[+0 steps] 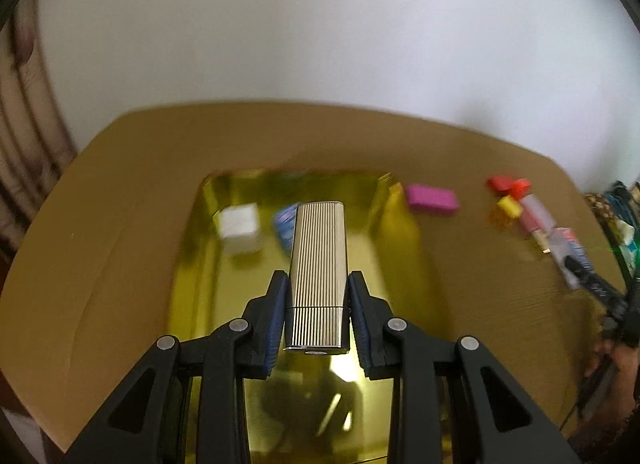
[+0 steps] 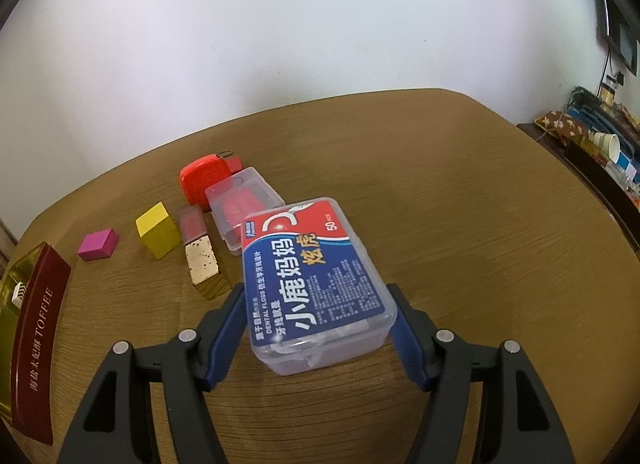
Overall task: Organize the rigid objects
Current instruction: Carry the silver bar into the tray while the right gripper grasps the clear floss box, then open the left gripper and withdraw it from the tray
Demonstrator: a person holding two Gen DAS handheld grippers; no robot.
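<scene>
My left gripper [image 1: 318, 284] is shut on a ribbed silver case [image 1: 318, 264] and holds it over the gold tin [image 1: 400, 248]. In the tin lie a white cube [image 1: 240, 227] and a blue object [image 1: 285, 221]. My right gripper [image 2: 318, 296] stands around a clear dental floss box [image 2: 314, 284] with a blue label; its fingers touch or nearly touch the box sides, and the box looks tilted. Next to it on the table are a gold block [image 2: 204, 264], a yellow block [image 2: 158, 236], a magenta block [image 2: 98, 244], a clear case [image 2: 244, 203] and a red case [image 2: 200, 179].
The brown table [image 2: 480, 244] reaches a white wall behind. The tin with its dark red TOFFEE side [image 2: 34, 344] sits at the left of the right wrist view. Cluttered shelves [image 2: 600, 143] stand at the far right. In the left wrist view the magenta block [image 1: 432, 199] lies right of the tin.
</scene>
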